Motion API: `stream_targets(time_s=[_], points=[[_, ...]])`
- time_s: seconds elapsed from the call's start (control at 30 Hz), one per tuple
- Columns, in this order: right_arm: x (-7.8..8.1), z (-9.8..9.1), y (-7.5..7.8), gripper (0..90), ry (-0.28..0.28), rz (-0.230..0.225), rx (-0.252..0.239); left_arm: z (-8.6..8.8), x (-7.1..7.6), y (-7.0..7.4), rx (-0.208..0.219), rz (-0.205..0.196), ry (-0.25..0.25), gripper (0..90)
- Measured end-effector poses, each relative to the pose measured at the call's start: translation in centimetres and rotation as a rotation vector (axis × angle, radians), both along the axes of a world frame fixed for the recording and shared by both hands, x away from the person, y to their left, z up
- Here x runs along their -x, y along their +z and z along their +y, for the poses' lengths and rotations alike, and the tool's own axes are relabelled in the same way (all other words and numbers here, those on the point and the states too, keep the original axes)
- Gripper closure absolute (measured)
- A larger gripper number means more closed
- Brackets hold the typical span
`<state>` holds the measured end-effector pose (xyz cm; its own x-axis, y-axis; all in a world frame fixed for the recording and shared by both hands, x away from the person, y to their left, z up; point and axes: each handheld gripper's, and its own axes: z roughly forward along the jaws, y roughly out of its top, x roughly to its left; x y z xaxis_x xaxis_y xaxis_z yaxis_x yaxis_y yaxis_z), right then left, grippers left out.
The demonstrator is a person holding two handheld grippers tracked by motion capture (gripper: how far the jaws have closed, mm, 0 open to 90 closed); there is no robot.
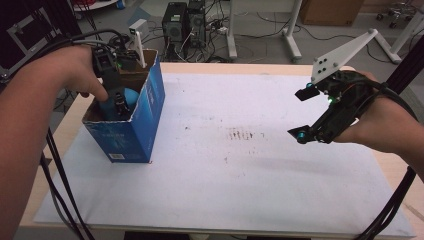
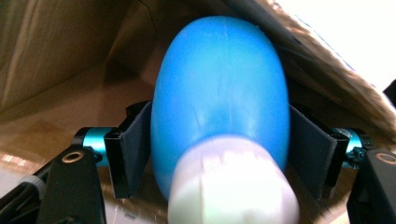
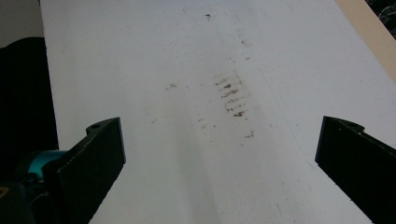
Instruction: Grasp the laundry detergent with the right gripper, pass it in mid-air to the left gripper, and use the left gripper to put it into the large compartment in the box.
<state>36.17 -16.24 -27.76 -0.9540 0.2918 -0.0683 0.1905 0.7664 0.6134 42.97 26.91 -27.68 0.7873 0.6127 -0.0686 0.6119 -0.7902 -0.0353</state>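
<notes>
Blue and smooth, an egg-shaped object [image 2: 219,88] with a white cap end [image 2: 232,184], pinched between the two black jaws of the left gripper [image 1: 118,102] inside an open cardboard box [image 1: 150,107]. In the left gripper view, pads pressed flat against both sides of the blue body, white end nearest the camera, brown inner walls of the box [image 2: 56,51] all around. From the high view, left forearm reaching in from the lower left edge, raised over the table, wrist bent so the left hand [image 1: 82,70] tips the gripper nose-down into the box's open top; only a sliver of blue visible there beside the jaws. Box printed blue outside, plain brown inside, upright near the table's left edge on a white sheet [image 1: 240,180], one flap standing up at the back.

On the other side, right hand [image 1: 385,122] entering from the right edge, wrapped around the right gripper [image 1: 302,114], held above the sheet and well apart from the box. Gripper angled down and toward the middle of the table, grey three-cornered plate [image 1: 342,52] sticking up above it. Jaws spread wide, nothing between them; in the right gripper view, just white sheet with a patch of dark smudges [image 3: 231,98] seen through the gap. Same smudges [image 1: 242,134] near the sheet's centre in the high view. Pale wooden table [image 1: 67,122] showing around the sheet's edges.
</notes>
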Motion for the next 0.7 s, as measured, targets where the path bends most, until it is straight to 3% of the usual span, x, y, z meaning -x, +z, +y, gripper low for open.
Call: stream_targets(time_s=[0.43,0.7], points=[[-0.5,-0.9,0.3,0.6,-0.008,0.012,-0.004,-0.4,1.2,4.9,-0.007,-0.036,0.014,23.9],[-1.6,-1.1,1.4,0.6,0.018,0.015,0.041,-2.6,2.2,8.2,0.003,-0.066,-0.065,20.0]])
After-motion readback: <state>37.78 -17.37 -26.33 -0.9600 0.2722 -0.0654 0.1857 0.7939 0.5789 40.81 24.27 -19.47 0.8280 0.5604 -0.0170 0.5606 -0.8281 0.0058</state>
